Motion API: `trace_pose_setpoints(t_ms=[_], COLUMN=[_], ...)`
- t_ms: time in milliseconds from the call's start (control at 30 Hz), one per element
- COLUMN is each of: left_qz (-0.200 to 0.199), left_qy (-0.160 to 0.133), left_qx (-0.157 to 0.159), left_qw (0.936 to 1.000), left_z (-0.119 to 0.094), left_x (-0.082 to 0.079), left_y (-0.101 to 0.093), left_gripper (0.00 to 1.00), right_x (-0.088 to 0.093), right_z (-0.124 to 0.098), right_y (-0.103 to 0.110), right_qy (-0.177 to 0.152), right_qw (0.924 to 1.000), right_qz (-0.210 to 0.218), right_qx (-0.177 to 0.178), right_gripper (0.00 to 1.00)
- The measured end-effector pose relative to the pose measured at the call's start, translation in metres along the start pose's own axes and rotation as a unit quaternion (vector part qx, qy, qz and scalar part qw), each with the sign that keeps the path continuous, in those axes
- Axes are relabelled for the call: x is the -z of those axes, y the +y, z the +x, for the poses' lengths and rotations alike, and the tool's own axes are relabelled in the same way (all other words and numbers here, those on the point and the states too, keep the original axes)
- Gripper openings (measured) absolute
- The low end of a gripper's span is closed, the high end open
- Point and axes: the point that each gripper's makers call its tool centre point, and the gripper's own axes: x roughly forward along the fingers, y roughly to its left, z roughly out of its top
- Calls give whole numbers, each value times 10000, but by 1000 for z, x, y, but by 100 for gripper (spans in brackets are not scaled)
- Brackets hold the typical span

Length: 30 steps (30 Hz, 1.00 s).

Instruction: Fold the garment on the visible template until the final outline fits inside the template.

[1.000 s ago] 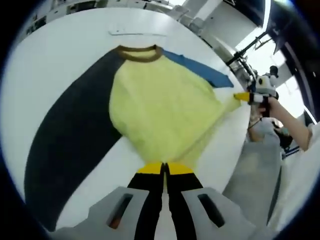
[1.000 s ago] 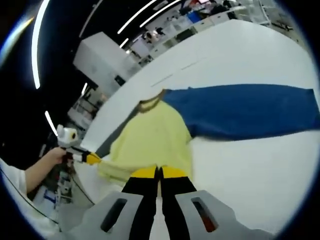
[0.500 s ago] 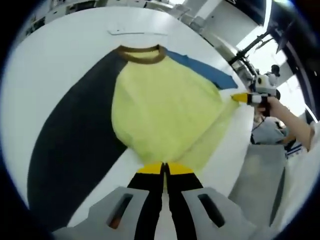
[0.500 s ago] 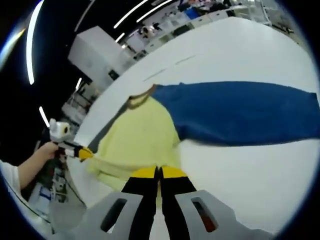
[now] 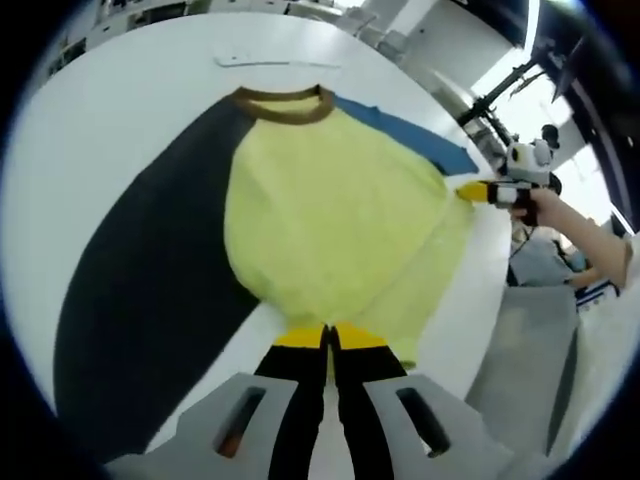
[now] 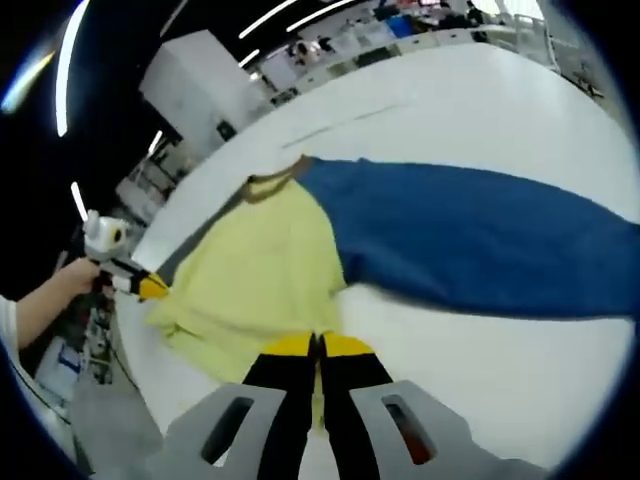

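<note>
Both hem corners of the garment (image 5: 320,210) are pinched, one by the left gripper (image 5: 327,338), one by the right gripper (image 6: 316,345), jaws clenched, so the hem is raised off the table (image 6: 500,130) for folding.

Both views look close along their claws from opposite hem corners, sharing the garment (image 5: 330,220) (image 6: 260,280).

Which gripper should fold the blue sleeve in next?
Right, probably. The right gripper is shut on the shirt hem beside the blue sleeve. The left gripper holds the hem on the dark sleeve side, farther away.
</note>
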Motion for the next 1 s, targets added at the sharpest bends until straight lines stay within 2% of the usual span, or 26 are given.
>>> trace_pose_setpoints(t_ms=[267, 500, 567, 767, 867, 1000], left_qz=[100, 86, 124, 210, 152, 156], left_qy=[86, 122, 111, 83, 36, -23], left_qx=[-78, -130, -149, -183, -272, -469], left_qw=[9999, 9998, 9998, 9996, 9995, 9988], left_z=[6, 11, 13, 13, 12, 8], left_x=[2, 5, 5, 5, 5, 5], left_y=[3, 5, 6, 6, 8, 11], left_gripper=[0, 0, 0, 0, 2, 9], right_x=[4, 2, 1, 0, 2, 2], right_z=[6, 7, 9, 10, 9, 7], right_y=[-3, -5, -5, -6, -4, -5], right_qy=[38, -49, -125, -169, -231, -303], right_qw=[9994, 9993, 9982, 9977, 9967, 9979], right_qz=[-312, -351, -567, -640, -766, -549], right_qx=[172, 149, 143, 163, 150, 174], right_gripper=[2, 2, 2, 2, 2, 3])
